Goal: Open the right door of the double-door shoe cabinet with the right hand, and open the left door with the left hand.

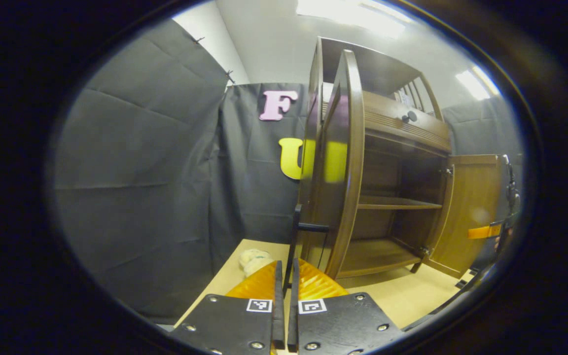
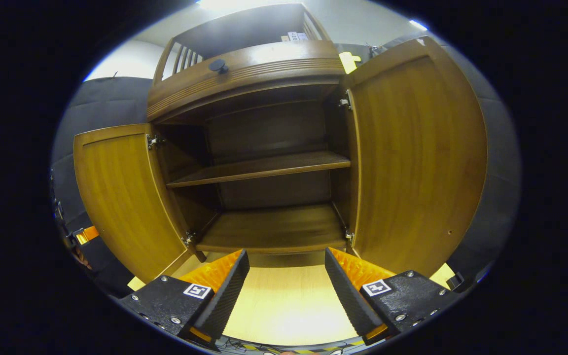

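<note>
The brown wooden shoe cabinet [image 2: 264, 74] stands with both doors swung out, and its shelves [image 2: 264, 167] are bare. In the left gripper view the left door [image 1: 345, 162] is seen edge-on. Its black bar handle [image 1: 296, 227] runs down between the fingers of my left gripper [image 1: 287, 264], which is shut on it. In the right gripper view my right gripper [image 2: 285, 254] is open in front of the cabinet's bottom shelf, touching nothing. The left door [image 2: 121, 197] and right door [image 2: 417, 158] stand on either side of it. The right door [image 1: 471, 207] stands wide open.
The cabinet stands on a light wooden table [image 2: 289, 301]. A small whitish object [image 1: 254, 260] lies on the table just left of the left door. A drawer with a dark knob [image 2: 218, 65] sits above the doors. The right gripper [image 1: 506, 222] shows beyond the right door.
</note>
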A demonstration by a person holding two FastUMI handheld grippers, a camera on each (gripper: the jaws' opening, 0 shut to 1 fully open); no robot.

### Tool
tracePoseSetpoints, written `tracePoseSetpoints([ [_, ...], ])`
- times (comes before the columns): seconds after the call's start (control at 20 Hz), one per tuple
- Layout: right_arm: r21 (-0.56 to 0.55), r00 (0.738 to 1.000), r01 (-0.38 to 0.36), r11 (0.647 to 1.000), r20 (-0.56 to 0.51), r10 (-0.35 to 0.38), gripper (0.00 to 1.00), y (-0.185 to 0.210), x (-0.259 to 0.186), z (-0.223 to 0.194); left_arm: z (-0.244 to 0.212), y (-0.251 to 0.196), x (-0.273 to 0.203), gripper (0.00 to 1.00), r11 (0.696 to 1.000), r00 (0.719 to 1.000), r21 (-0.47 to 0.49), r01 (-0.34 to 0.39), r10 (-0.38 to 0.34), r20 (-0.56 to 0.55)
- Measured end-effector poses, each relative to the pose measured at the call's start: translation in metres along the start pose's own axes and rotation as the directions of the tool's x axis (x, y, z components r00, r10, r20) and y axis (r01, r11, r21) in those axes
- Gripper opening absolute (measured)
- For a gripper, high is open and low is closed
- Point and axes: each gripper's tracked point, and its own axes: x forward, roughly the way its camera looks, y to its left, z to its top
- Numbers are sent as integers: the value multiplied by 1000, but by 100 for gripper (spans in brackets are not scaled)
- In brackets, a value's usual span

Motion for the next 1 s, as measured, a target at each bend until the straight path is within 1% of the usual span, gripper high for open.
tracePoseSetpoints([
  [0.05, -4, 1000, -4, 1000, 5, 4, 95, -4, -2, 1, 1, 0, -12, 6, 1000, 1000, -6, -25, 25, 3],
  [0.1, -9, 1000, -13, 1000, 12, 13, 92, -9, -4, 3, 3, -3, -24, 4, 999, 999, -4, -54, 54, 7],
  [0.2, -10, 999, -25, 1000, 26, 26, 99, -19, -10, 5, 11, -11, -51, 4, 992, 992, 6, -127, 127, 8],
  [0.25, -9, 999, -28, 1000, 32, 29, 92, -23, -12, 5, 16, -17, -63, 4, 987, 987, 10, -160, 160, 13],
  [0.3, -6, 999, -30, 1000, 34, 30, 92, -28, -15, 5, 22, -26, -72, 5, 983, 983, 10, -185, 185, 19],
  [0.4, 3, 998, -58, 998, 31, 58, 92, -31, -23, 4, 36, -44, -95, 6, 975, 974, 2, -222, 222, 39],
  [0.45, -7, 996, -78, 997, 36, 78, 95, -31, -27, 5, 43, -54, -103, 6, 973, 972, -8, -230, 230, 52],
  [0.5, -30, 994, -96, 995, 45, 98, 95, -33, -31, 8, 51, -66, -110, 6, 973, 971, -24, -230, 231, 68],
  [0.55, -57, 993, -107, 993, 51, 110, 92, -36, -34, 9, 58, -80, -116, 4, 972, 969, -39, -230, 232, 80],
  [0.6, -82, 991, -115, 990, 52, 119, 95, -39, -38, 11, 65, -90, -122, 2, 971, 967, -51, -234, 238, 94],
  [0.65, -102, 990, -127, 987, 54, 133, 95, -41, -42, 12, 71, -100, -125, 6, 971, 966, -65, -230, 236, 108],
  [0.7, -117, 987, -143, 983, 60, 151, 92, -41, -47, 17, 77, -112, -125, 19, 972, 966, -83, -222, 231, 119],
  [0.75, -127, 982, -162, 979, 74, 173, 92, -42, -52, 22, 80, -123, -124, 33, 971, 965, -95, -221, 232, 126],
  [0.8, -132, 974, -187, 974, 104, 201, 95, -42, -57, 28, 79, -132, -121, 46, 969, 963, -99, -225, 237, 127],
  [0.85, -139, 967, -198, 970, 133, 216, 92, -43, -61, 35, 77, -142, -121, 60, 968, 961, -93, -234, 245, 131],
  [0.9, -149, 964, -200, 968, 145, 221, 95, -50, -63, 37, 75, -147, -120, 73, 963, 954, -78, -258, 267, 135],
  [0.95, -158, 961, -207, 965, 151, 231, 92, -53, -65, 39, 77, -149, -126, 87, 956, 946, -63, -286, 292, 138],
  [1.0, -165, 960, -211, 963, 153, 236, 92, -58, -67, 40, 78, -153, -128, 100, 947, 935, -47, -319, 323, 148],
])
